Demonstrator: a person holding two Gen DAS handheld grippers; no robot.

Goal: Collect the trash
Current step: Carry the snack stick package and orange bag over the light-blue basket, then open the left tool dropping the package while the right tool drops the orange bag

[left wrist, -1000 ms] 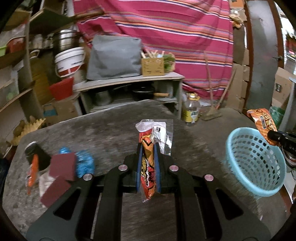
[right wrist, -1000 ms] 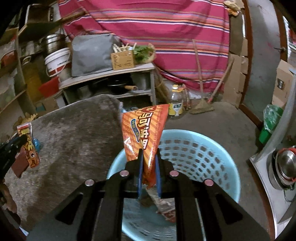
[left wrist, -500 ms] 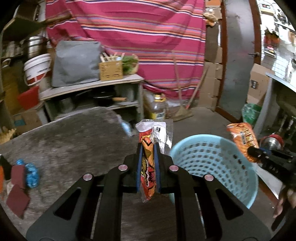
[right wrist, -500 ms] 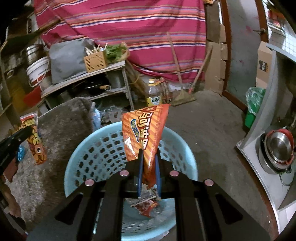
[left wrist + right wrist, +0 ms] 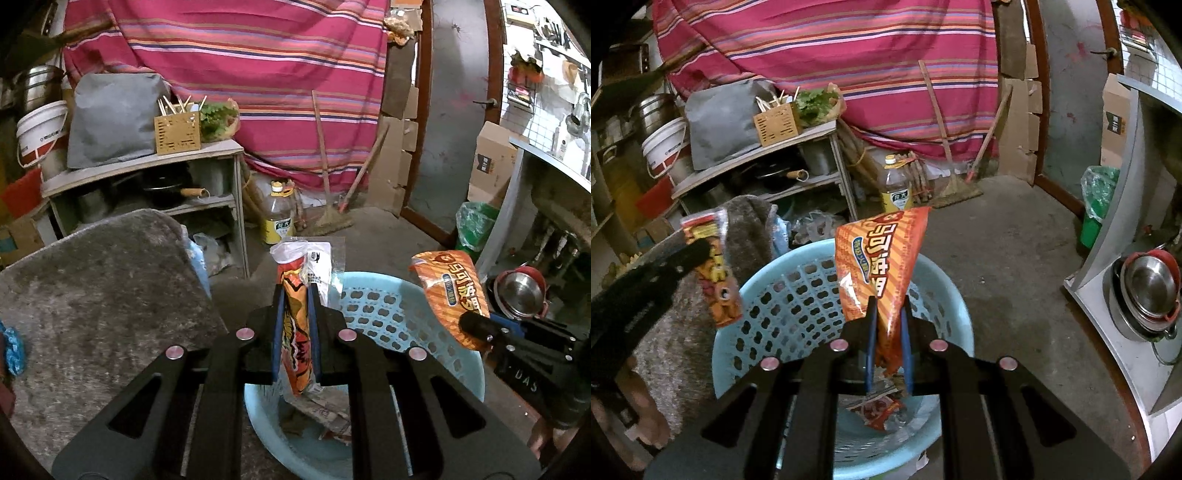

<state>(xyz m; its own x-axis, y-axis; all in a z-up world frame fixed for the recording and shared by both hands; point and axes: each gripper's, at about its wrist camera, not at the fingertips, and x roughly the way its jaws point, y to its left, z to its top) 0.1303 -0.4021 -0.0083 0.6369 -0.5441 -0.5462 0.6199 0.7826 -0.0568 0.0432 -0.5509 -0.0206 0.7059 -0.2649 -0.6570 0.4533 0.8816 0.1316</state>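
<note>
Trash hung from both of my claws above the blue basket [image 5: 798,295]. My left claw [image 5: 295,325] was clamped on a narrow orange snack wrapper [image 5: 295,339], its pads pressed flat against both faces, the clear torn top sticking up past the fingertips and the bottom end dangling over the basket's near rim. My right claw [image 5: 888,332] was closed on a larger orange chip bag [image 5: 879,266], which stood up from the pads over the basket's middle. In the left view that chip bag [image 5: 450,291] showed at the basket's far right side. Crumpled wrappers [image 5: 875,406] lay on the basket floor. The grey, fuzzy-topped bench [image 5: 96,295] stood just beside the basket, with a blue crumpled scrap [image 5: 13,350] at its left edge.
</note>
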